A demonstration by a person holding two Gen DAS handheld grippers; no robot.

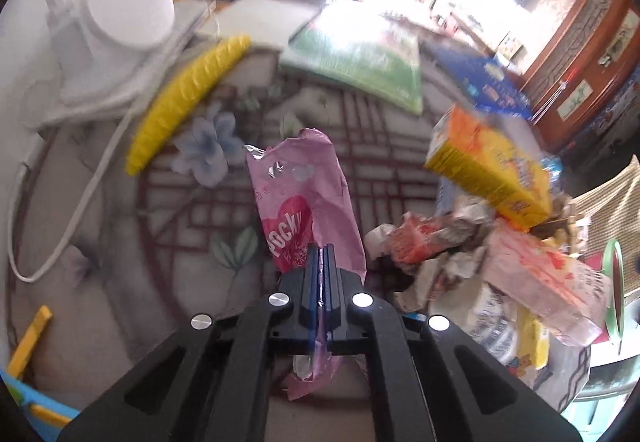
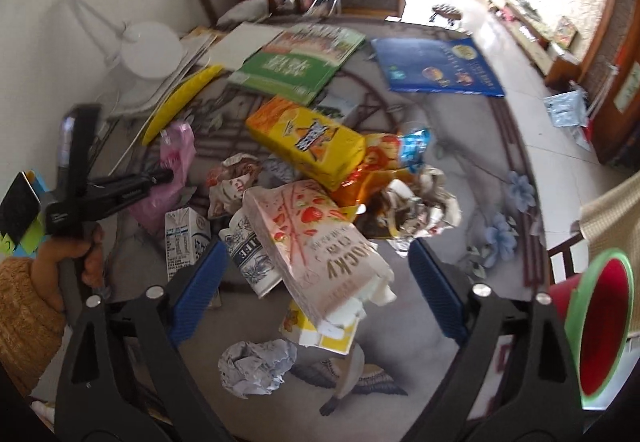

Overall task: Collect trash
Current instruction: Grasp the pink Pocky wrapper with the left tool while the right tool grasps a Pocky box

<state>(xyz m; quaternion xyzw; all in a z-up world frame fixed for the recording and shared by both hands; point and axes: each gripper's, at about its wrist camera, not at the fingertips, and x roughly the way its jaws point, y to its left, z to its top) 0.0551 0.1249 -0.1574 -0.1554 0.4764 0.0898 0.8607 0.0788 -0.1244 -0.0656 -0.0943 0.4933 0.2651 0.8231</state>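
Trash heaped on a patterned round table (image 2: 472, 202): yellow carton (image 2: 308, 146), pink Pocky box (image 2: 320, 242), milk carton (image 2: 186, 238), crumpled paper (image 2: 256, 366). Left gripper (image 1: 320, 262) clamped tight on a pink Pocky wrapper (image 1: 304, 198) beside the heap. Right gripper (image 2: 316, 282) spread wide above the Pocky box, gripping nothing.

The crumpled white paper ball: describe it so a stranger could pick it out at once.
Start at the round table with the trash heap in its middle. Come toward the camera past the pink Pocky box between the right gripper fingers. The crumpled white paper ball lies alone below the heap, plain grey-white where its neighbours are colourfully printed.
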